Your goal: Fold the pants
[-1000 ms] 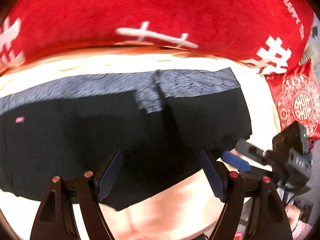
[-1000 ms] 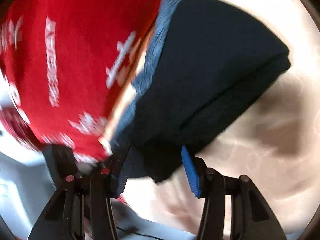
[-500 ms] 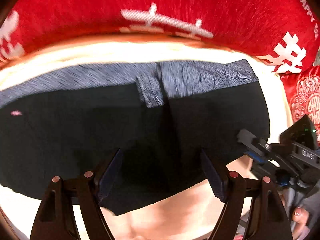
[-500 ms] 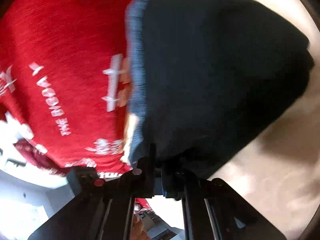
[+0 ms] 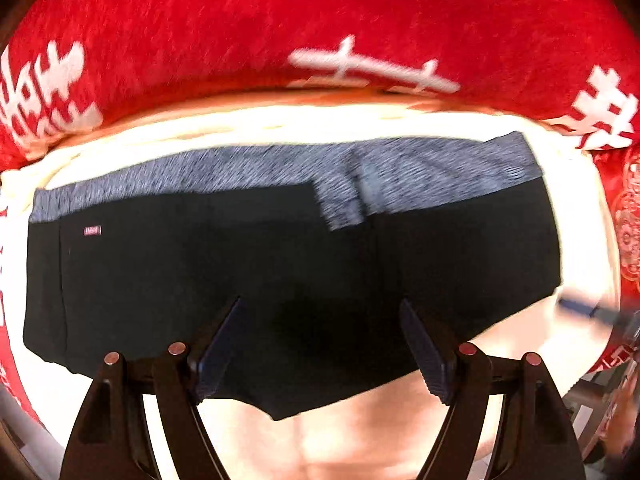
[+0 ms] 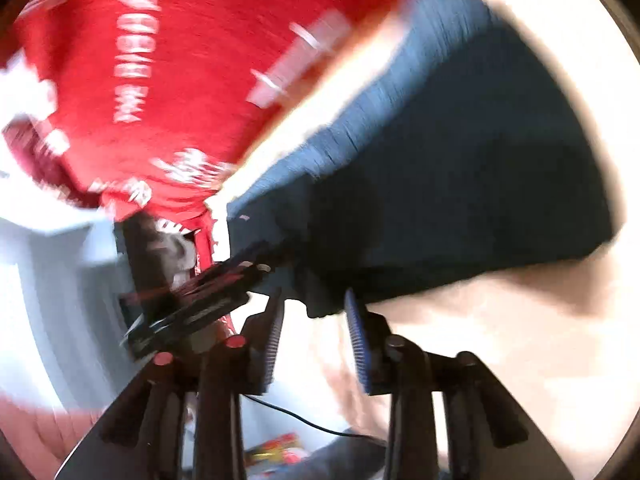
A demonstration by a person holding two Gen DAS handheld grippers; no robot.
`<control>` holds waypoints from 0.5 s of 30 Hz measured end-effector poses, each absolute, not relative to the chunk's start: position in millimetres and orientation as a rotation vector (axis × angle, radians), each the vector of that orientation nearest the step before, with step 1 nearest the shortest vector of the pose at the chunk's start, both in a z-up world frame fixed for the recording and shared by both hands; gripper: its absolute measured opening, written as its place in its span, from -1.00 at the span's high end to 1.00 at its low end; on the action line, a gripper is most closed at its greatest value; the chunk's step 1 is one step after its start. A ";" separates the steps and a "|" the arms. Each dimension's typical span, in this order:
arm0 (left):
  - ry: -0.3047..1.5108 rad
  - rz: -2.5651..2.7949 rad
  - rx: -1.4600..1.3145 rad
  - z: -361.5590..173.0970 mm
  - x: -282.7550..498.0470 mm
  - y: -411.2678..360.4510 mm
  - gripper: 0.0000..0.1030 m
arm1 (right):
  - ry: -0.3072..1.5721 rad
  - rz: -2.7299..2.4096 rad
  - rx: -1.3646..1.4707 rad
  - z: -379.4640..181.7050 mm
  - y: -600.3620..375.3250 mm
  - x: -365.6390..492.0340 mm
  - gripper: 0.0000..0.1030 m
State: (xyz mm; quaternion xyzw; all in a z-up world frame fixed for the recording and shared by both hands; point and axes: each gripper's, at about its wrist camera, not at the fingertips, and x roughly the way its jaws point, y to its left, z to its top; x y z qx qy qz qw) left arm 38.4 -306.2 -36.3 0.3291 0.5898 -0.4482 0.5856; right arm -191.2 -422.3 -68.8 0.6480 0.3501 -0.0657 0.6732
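Observation:
The black pants (image 5: 260,272) with a grey waistband (image 5: 420,176) lie folded flat on the cream bed sheet (image 5: 360,440). My left gripper (image 5: 320,344) is open and empty, hovering over the near edge of the pants. In the right wrist view the pants (image 6: 460,184) lie ahead, their near corner just beyond my right gripper (image 6: 312,332), which is open with nothing between its pads. The view is blurred by motion.
A red blanket with white characters (image 5: 320,20) lies behind the pants, also seen in the right wrist view (image 6: 180,60). The left gripper's body (image 6: 192,304) shows blurred at the right view's left. A cable and clutter (image 6: 280,440) lie below the bed edge.
My right gripper was shut on the pants' corner half a second ago; it is now open and has pulled back. My left gripper stayed open, and the pants lie flatter.

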 end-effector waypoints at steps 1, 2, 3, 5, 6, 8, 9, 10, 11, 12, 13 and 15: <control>1.361 -1.064 0.768 -30.1 33.1 -311.1 -0.55 | 0.774 -0.192 1.405 -57.1 -434.5 -201.6 -0.36; 1.351 -1.079 0.771 -26.7 28.4 -316.2 -0.55 | 0.751 -0.271 1.346 -47.5 -450.9 -215.1 -0.52; 1.340 -1.100 0.778 -23.3 22.9 -322.4 -0.55 | 0.726 -0.355 1.301 -43.9 -469.4 -228.3 -0.52; 1.322 -1.130 0.786 -22.1 12.5 -335.0 -0.55 | 0.752 -0.449 1.292 -55.2 -497.9 -240.8 -0.52; 1.317 -1.142 0.792 -24.2 6.2 -342.8 -0.55 | 0.776 -0.481 1.301 -65.5 -510.1 -244.5 -0.52; 1.317 -1.161 0.803 -31.2 -5.9 -356.4 -0.55 | 0.798 -0.488 1.358 -94.7 -532.6 -244.1 -0.39; 1.317 -1.168 0.804 -36.0 -11.9 -361.9 -0.55 | 0.792 -0.451 1.406 -110.1 -539.2 -241.4 -0.34; 1.318 -1.169 0.805 -41.2 -16.8 -365.8 -0.55 | 0.788 -0.427 1.438 -120.0 -545.0 -237.1 -0.24; 1.322 -1.171 0.808 -47.3 -20.4 -369.2 -0.55 | 0.782 -0.397 1.485 -134.0 -547.7 -233.6 -0.11; 1.327 -1.166 0.822 -54.0 -24.4 -370.4 -0.55 | 0.773 -0.379 1.525 -144.5 -548.4 -232.1 -0.04; 1.334 -1.151 0.841 -59.2 -26.5 -370.5 -0.55 | 0.759 -0.374 1.579 -156.0 -548.2 -232.0 0.07; 1.355 -1.128 0.866 -70.8 -29.4 -365.7 -0.55 | 0.723 -0.378 1.632 -161.1 -543.7 -238.6 0.20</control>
